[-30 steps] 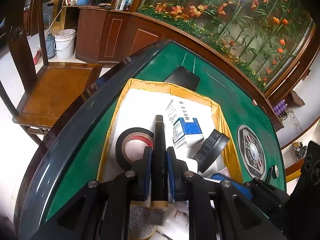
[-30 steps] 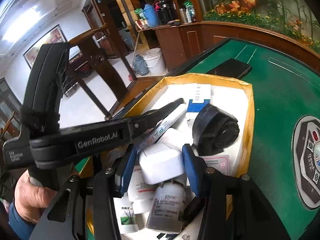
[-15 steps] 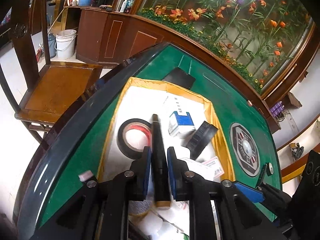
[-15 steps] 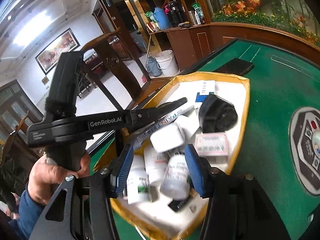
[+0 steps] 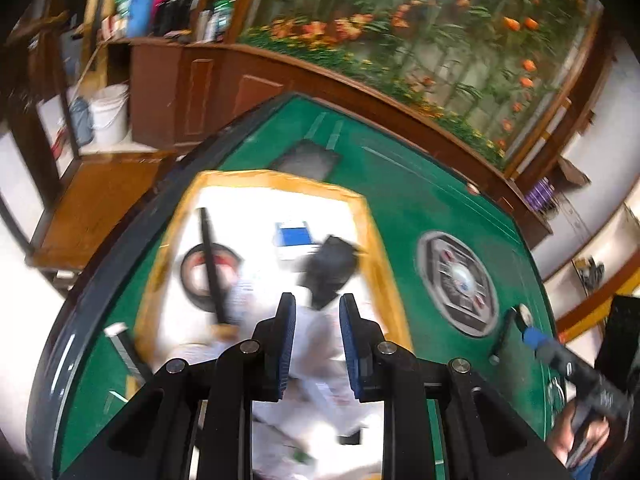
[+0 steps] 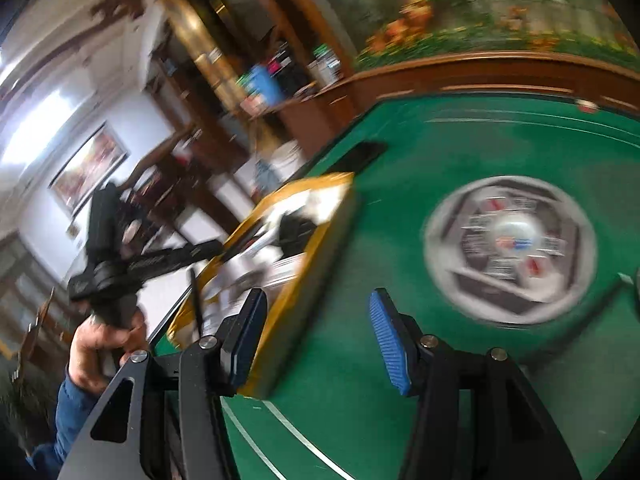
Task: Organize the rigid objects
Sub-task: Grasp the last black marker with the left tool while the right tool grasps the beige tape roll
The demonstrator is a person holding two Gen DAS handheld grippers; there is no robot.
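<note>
A yellow-rimmed tray (image 5: 376, 232) with a white floor lies on the green table (image 5: 400, 184). In it lie a black pen (image 5: 212, 268) across a black tape roll (image 5: 192, 280), a blue and white box (image 5: 294, 238), a black lump (image 5: 330, 268) and white bottles, all blurred. My left gripper (image 5: 316, 320) is open and empty above the tray's near end. In the right wrist view my right gripper (image 6: 316, 332) is open and empty over the green felt, beside the tray (image 6: 316, 256). The left gripper's body (image 6: 152, 260) shows there in a hand.
A round grey control panel (image 5: 456, 284) is set in the table to the right of the tray; it also shows in the right wrist view (image 6: 508, 248). A black flat object (image 5: 306, 158) lies beyond the tray. A wooden chair (image 5: 96, 208) stands left of the table edge.
My left gripper opened and let go of the black pen, which now lies across the tape roll. My right gripper swung right, off the tray and over the felt. Both views are blurred by motion.
</note>
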